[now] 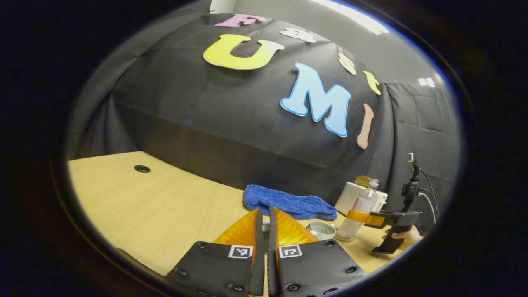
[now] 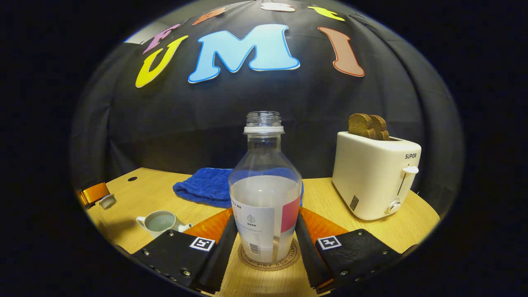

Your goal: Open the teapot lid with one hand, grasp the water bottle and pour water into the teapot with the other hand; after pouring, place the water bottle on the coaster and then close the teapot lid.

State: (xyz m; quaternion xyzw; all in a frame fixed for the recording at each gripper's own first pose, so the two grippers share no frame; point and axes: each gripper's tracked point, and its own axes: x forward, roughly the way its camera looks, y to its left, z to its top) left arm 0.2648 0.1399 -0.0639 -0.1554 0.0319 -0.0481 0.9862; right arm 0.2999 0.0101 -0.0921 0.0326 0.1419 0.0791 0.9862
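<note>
Bottle axis: the water bottle (image 2: 265,194) was stood upright, uncapped mouth up.
Bottle look: clear, part-filled, labelled.
Bottle place: set on the coaster (image 2: 270,259), between the right gripper (image 2: 266,231) fingers.
Right gripper: clasped on the bottle.
Left gripper (image 1: 264,216): clenched; the teapot lid (image 2: 108,201) was seen at its tips.
Teapot (image 2: 161,222): left open, ahead-left of the right gripper.

Black cloth wall (image 2: 123,136), wooden table (image 1: 156,206)
</note>
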